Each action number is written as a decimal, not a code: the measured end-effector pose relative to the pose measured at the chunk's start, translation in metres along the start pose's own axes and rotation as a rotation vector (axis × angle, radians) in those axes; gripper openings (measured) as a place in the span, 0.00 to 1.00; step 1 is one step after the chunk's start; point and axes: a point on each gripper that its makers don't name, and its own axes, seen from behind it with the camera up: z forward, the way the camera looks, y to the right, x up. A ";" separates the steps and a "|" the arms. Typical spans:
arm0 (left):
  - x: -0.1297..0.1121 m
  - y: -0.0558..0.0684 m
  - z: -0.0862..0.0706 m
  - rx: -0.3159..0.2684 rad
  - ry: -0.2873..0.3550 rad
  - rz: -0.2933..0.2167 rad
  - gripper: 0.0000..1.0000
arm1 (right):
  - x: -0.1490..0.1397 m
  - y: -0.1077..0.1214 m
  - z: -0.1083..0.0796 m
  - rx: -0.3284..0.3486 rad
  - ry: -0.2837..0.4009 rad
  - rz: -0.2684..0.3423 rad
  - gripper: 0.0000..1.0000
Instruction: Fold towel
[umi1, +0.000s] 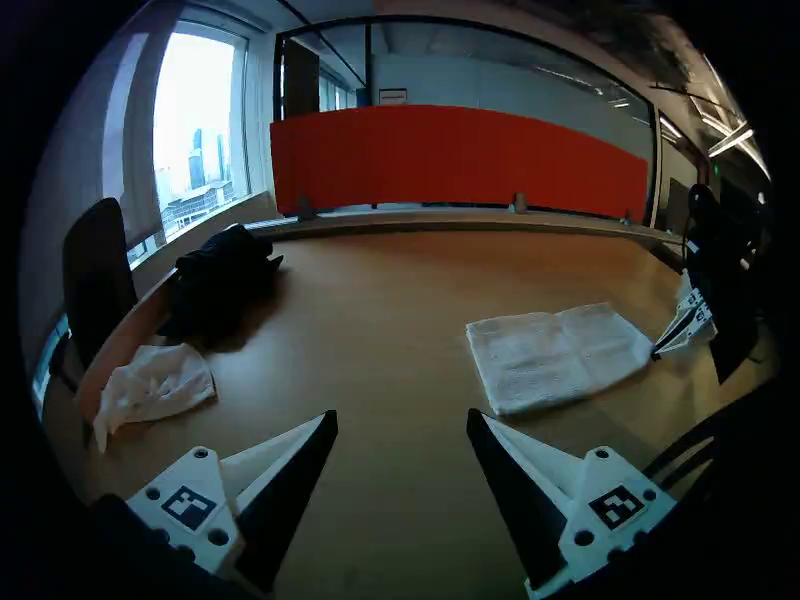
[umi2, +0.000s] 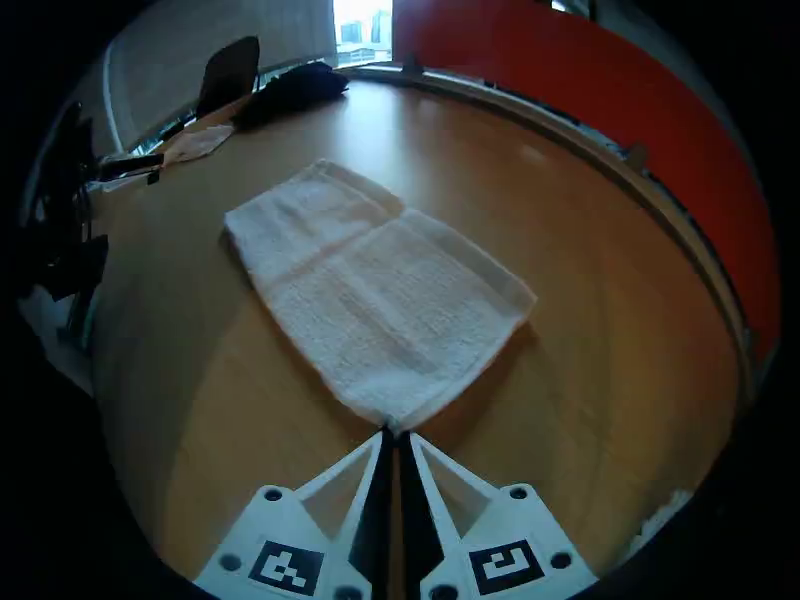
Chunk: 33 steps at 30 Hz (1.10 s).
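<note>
Broad wooden table (umi1: 400, 290), smooth and warm brown with a dull sheen, curving away at the far edge. Behind it a long red partition (umi1: 450, 155), flat and matte, set below glass panels (umi1: 480, 70). Off to the side a tall window (umi1: 195, 150), bright with daylight. Dark chair (umi1: 95, 275) drawn up at the table's window end.

Near that end a black bundle (umi1: 220, 280) of soft fabric, slumped and shapeless. Just beside it, at the table's edge, a crumpled white cloth (umi1: 155, 385), thin and wrinkled.

Well apart from both, out on the open wood, the towel (umi2: 380, 290): white terry with a nubby pile and flatter woven bands near the hems. Lying flat, roughly rectangular, folded over on itself, with a step across the middle where the upper layer ends.

Low over the bare wood, the left gripper (umi1: 400, 420), 2 white wedge-shaped fingers spread wide with nothing between them. Towel ahead of it and off to the side.

At the towel's near corner, the right gripper (umi2: 395, 435), 2 fingers pressed together and pinching the tip of that corner, drawn to a point between them. In the left gripper view, seen at the towel's far edge, touching it.
</note>
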 end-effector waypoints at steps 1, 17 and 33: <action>0.000 0.000 0.000 0.000 -0.001 0.001 0.96 | 0.001 0.000 -0.001 -0.003 0.005 0.003 0.04; -0.002 -0.003 -0.004 -0.002 -0.009 0.007 0.96 | 0.026 0.007 -0.035 -0.057 0.081 0.011 0.04; -0.006 0.001 -0.011 -0.007 -0.012 -0.005 0.96 | 0.063 0.012 -0.052 -0.073 0.131 -0.053 0.04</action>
